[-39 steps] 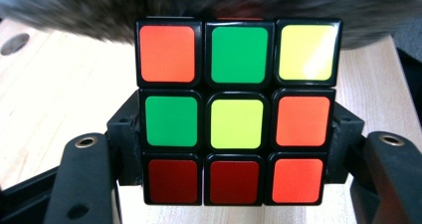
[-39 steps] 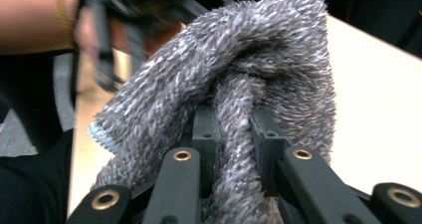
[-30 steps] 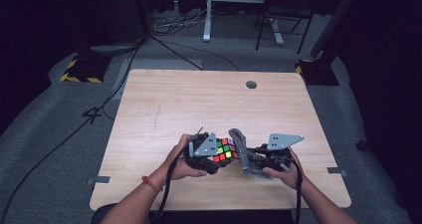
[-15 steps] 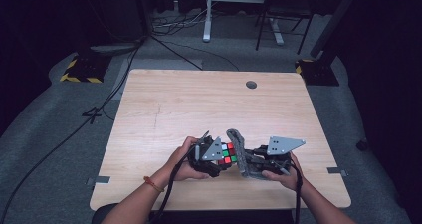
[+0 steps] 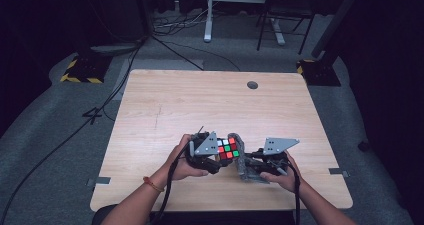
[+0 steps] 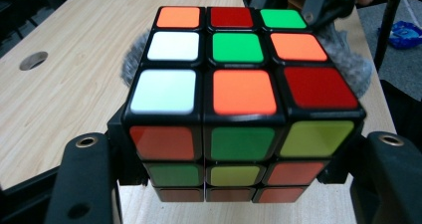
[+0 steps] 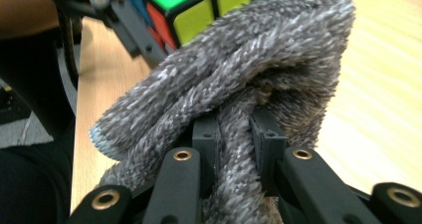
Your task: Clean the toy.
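A scrambled colour cube [image 5: 227,148] is held above the near middle of the wooden table [image 5: 200,105]. My left gripper [image 5: 222,157] is shut on the cube [image 6: 239,84], its black jaws clamping the lower layers from both sides. My right gripper [image 5: 248,166] is shut on a bunched grey fuzzy cloth [image 5: 241,157]. In the right gripper view the cloth [image 7: 249,69] is pinched between the pads [image 7: 266,134] and presses against the cube's [image 7: 194,10] side. The cloth [image 6: 348,67] bulges out behind the cube's far right edge.
A round cable hole [image 5: 252,85] sits near the table's far edge. The hands work close to the front edge. Desk and chair legs [image 5: 207,15] and cables [image 5: 170,45] lie on the grey floor beyond. A blue wrapper [image 6: 405,35] lies on the floor.
The cloth and cube have shifted slightly against each other; both hands stay in nearly the same spot and both grips hold.
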`<state>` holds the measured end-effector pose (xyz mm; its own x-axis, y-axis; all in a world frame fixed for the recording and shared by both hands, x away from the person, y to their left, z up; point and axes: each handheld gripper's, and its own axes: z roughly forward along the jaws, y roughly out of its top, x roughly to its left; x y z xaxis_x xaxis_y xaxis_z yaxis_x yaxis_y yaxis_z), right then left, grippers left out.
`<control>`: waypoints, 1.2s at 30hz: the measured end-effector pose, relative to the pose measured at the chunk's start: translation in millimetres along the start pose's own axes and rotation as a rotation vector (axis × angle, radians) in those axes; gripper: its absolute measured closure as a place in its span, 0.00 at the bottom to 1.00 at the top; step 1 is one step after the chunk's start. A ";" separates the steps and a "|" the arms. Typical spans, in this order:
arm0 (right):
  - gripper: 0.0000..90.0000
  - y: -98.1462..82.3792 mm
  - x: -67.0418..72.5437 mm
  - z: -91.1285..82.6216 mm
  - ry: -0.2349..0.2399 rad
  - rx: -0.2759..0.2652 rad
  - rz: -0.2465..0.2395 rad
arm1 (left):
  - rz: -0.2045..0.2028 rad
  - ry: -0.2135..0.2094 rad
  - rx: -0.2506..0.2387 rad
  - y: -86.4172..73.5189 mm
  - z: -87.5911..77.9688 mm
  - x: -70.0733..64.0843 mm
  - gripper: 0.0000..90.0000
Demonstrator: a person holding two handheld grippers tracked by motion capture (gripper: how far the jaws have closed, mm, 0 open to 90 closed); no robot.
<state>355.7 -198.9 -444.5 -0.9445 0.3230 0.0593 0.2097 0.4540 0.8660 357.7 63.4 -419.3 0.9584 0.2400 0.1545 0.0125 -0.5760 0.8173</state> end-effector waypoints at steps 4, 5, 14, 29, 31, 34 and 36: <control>0.85 3.6 2.7 -6.0 -0.008 -0.034 -0.021 | -0.016 -0.017 0.009 -2.9 1.5 1.8 0.37; 0.85 4.9 2.9 -9.2 -0.005 -0.059 -0.020 | -0.016 -0.021 0.011 -3.2 3.1 1.4 0.37; 0.85 7.2 0.2 -15.7 -0.052 -0.090 -0.005 | 0.005 -0.098 0.008 0.1 10.2 -7.9 0.37; 0.86 6.8 5.6 -9.3 0.020 -0.060 -0.015 | -0.051 -0.017 -0.023 -3.6 -4.2 8.8 0.37; 0.85 9.7 6.5 -13.4 0.012 -0.080 -0.019 | -0.046 -0.015 -0.010 -3.5 -1.5 7.6 0.37; 0.85 11.6 6.8 -17.9 0.006 -0.106 -0.026 | -0.036 -0.020 0.012 -3.4 3.4 5.5 0.37; 0.86 11.8 6.7 -19.8 -0.001 -0.109 -0.032 | -0.036 -0.023 0.031 -3.9 7.1 4.3 0.37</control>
<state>346.8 -207.8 -424.1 -0.9500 0.3107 0.0300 0.1502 0.3710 0.9164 363.8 61.1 -425.8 0.9635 0.2429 0.1124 0.0552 -0.5912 0.8046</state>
